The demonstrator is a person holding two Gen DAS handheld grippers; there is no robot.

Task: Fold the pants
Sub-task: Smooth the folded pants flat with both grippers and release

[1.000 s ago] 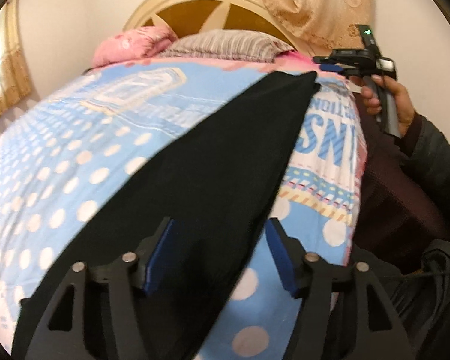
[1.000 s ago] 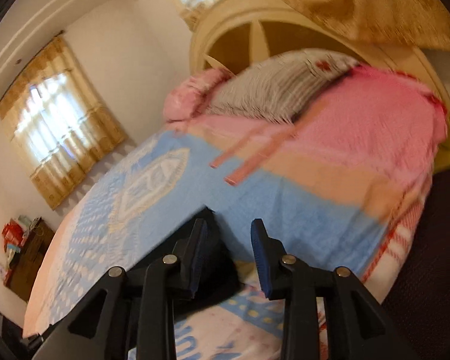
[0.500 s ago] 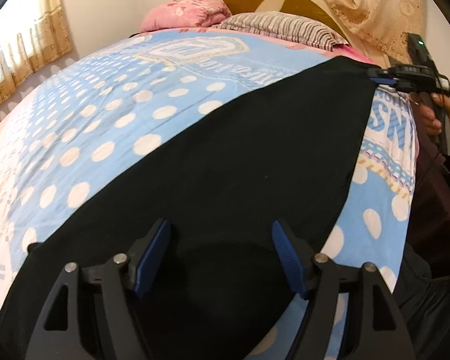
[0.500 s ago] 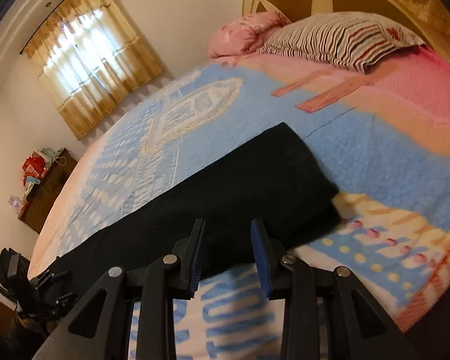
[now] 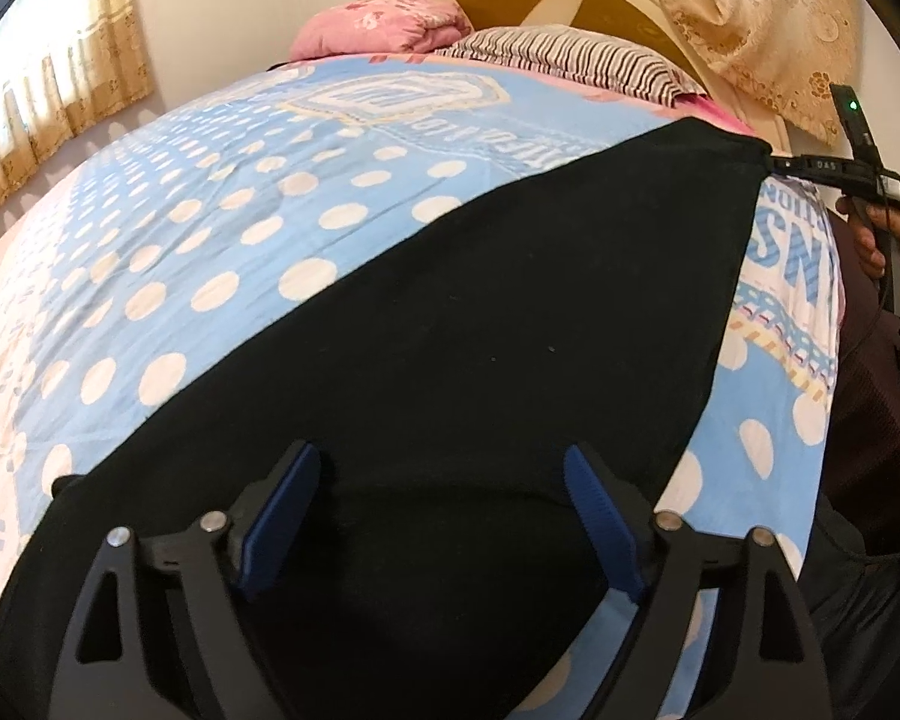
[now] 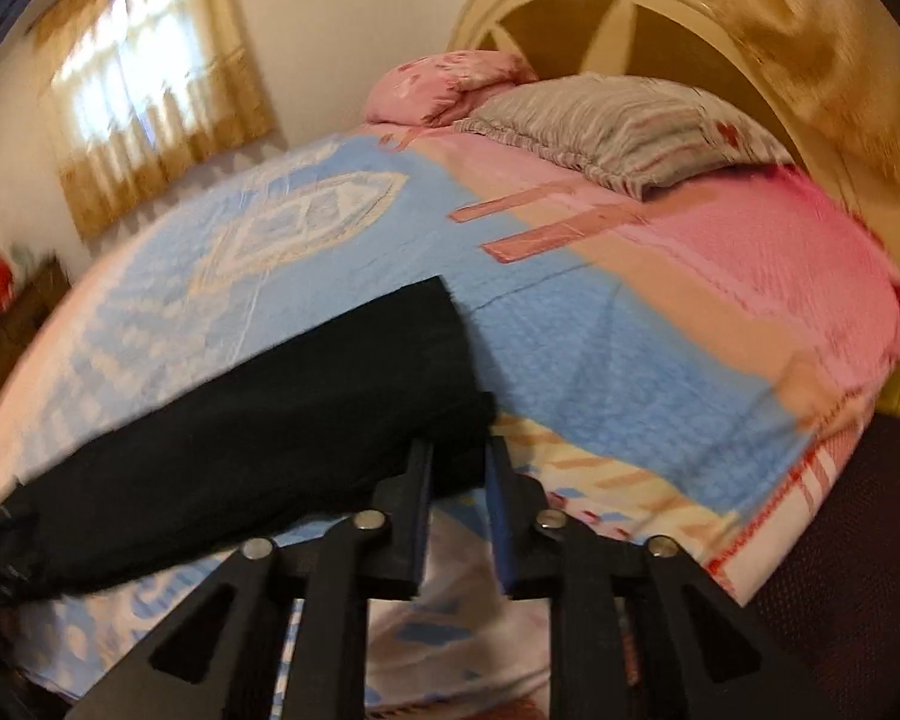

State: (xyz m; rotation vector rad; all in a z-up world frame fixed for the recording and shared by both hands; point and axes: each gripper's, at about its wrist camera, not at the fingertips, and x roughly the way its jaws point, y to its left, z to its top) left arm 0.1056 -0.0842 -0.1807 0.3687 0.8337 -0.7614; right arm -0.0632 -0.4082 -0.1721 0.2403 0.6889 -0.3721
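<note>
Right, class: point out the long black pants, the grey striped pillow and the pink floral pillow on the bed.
Long black pants (image 5: 480, 324): left wrist view, middle of the cloth.
Grey striped pillow (image 5: 576, 60): left wrist view, its top face.
Pink floral pillow (image 6: 450, 84): right wrist view, its front.

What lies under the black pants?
The pants lie flat on the dotted blue bedspread, which shows all round them. Whatever they cover is hidden.
</note>
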